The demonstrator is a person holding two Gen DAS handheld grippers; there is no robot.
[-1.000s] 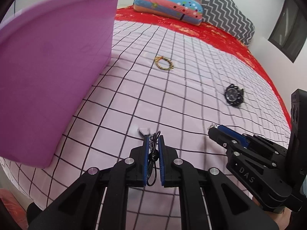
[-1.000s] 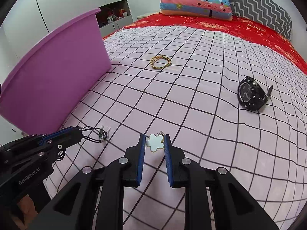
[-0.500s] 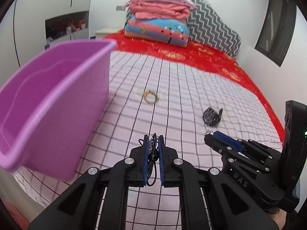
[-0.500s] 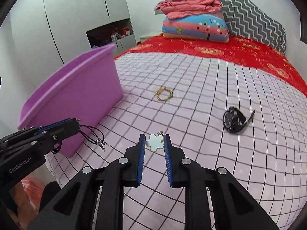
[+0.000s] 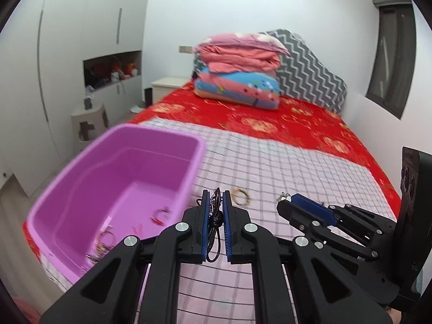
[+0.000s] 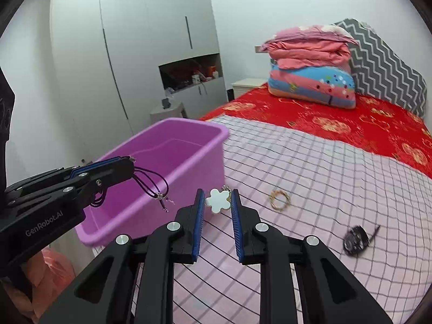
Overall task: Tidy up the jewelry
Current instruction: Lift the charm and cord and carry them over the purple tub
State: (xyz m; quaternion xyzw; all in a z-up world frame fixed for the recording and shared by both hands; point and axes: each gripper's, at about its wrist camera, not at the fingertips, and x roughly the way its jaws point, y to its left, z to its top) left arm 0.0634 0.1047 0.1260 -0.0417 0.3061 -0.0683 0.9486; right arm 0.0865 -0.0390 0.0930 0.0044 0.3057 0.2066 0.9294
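The black cord necklace (image 5: 215, 216) is clamped between the fingers of the left hand-held gripper (image 5: 216, 202), raised beside the purple bin (image 5: 172, 178); the white flower pendant (image 6: 217, 200) is clamped in the right hand-held gripper (image 6: 216, 202); a gold bracelet (image 6: 279, 199) and black watch (image 6: 356, 239) lie on the bed (image 6: 324, 178)

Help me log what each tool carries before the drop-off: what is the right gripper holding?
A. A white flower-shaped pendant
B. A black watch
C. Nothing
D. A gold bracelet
A. In the right wrist view, the right gripper is shut on the white flower-shaped pendant, which sits between its blue pads, while the gold bracelet and the black watch lie on the checked blanket.
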